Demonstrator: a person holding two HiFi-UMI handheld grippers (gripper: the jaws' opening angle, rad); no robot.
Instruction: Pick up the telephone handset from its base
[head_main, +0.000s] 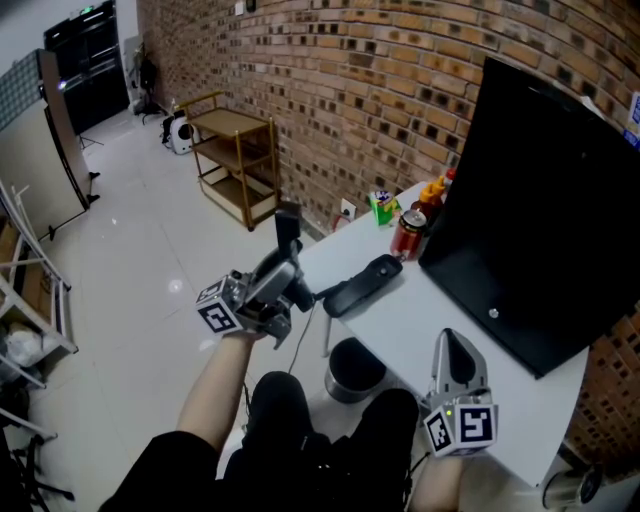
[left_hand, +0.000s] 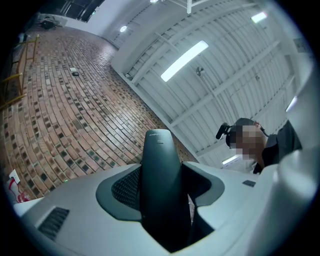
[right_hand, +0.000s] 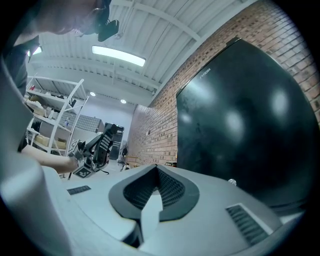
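Note:
My left gripper (head_main: 283, 277) is shut on the black telephone handset (head_main: 288, 232), holding it tilted upward off the left edge of the white table (head_main: 420, 320). In the left gripper view the handset (left_hand: 160, 170) stands up between the two pads and fills the gap. The dark telephone base (head_main: 364, 284) lies on the table just right of that gripper, with no handset on it. My right gripper (head_main: 453, 345) rests low over the table's near part with its jaws together and nothing in them. From the right gripper (right_hand: 156, 172) view the handset (right_hand: 103, 144) shows far off at the left.
A large black screen (head_main: 540, 200) leans along the brick wall at the right. A red can (head_main: 408, 233), a green carton (head_main: 382, 207) and sauce bottles (head_main: 433, 194) stand at the table's far end. A black bin (head_main: 355, 368) sits below the table. A wooden cart (head_main: 238, 160) stands further back.

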